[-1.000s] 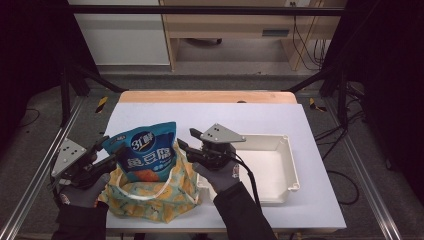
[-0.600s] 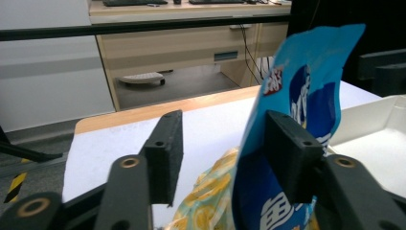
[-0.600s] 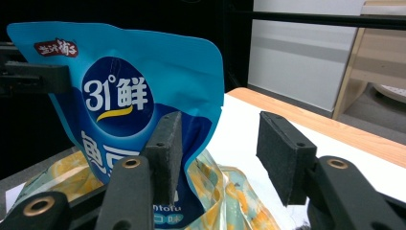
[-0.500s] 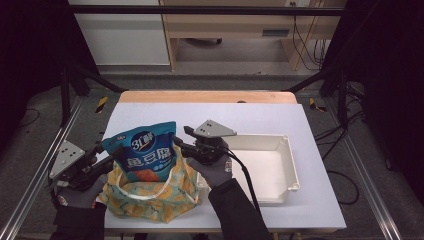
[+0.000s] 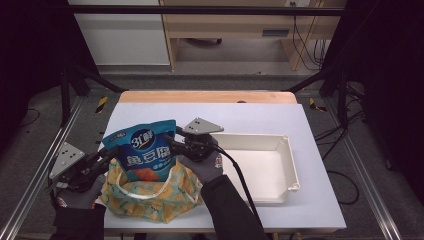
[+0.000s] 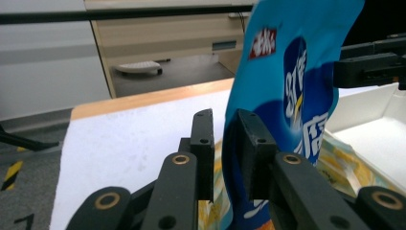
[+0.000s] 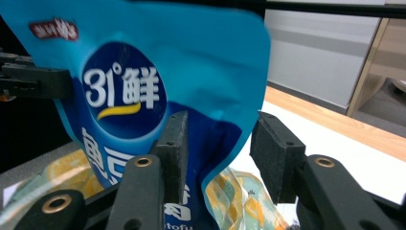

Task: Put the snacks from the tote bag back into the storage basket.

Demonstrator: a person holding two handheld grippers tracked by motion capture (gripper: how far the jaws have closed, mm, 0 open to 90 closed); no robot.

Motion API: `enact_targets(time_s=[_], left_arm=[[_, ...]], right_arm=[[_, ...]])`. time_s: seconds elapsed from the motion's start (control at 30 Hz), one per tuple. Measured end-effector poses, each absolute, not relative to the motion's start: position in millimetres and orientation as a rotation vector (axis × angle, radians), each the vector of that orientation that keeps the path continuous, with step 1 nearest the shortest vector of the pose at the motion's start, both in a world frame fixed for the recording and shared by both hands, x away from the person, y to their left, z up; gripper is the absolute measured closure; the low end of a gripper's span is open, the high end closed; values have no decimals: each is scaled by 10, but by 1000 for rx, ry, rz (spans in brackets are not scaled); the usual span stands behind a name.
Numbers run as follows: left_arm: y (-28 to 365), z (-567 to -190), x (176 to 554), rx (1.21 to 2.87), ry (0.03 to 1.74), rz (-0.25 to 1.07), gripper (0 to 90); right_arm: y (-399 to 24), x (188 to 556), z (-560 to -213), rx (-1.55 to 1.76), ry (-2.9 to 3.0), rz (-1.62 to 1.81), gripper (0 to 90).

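A tall blue pouch (image 5: 145,150) stands upright in the mouth of a yellow-and-orange patterned fabric bag (image 5: 152,197), which lies on the white bench (image 5: 260,117) just left of the white tray (image 5: 277,167). The pouch is glossy, with a dark blue roundel, white Chinese lettering, a small red label near its top corner, and an orange band low down where it meets the bag.

The left hand-held gripper (image 6: 225,143) has just been closing its jaws; the pouch's left edge sits in the narrow gap between them, touching the right jaw, though I cannot tell whether both pads press it. The right hand-held gripper (image 7: 220,148) has been narrowing too, its jaws standing apart astride the pouch's right edge, the far jaw clear of it.
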State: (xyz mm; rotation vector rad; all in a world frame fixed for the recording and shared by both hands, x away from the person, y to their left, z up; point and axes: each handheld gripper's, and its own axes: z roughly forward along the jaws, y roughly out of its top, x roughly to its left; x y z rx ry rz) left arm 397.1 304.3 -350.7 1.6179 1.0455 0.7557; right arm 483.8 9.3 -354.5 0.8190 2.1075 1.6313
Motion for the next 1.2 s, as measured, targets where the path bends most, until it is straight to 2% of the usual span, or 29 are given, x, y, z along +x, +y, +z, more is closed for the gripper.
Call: enact_targets(time_s=[0.13,0.2,0.57,0.73,1.2], left_arm=[[3032,-3507,3977,1623,1042,747,820],[3035,-3504,3983,1624,1044,740,837],[3026,-3508,3998,1607,1076,758,857],[3010,-3500,4001,1603,1077,758,900],[3033,-3349,3970,1562,1064,753,900]], right_arm=[[123,4884,-3591,831,2144,1636,623],[140,4881,-3605,824,2159,1635,677],[122,4843,-3565,901,2157,1668,820],[122,4804,-3542,901,2160,1657,885],[84,4719,-3397,863,2153,1718,900]])
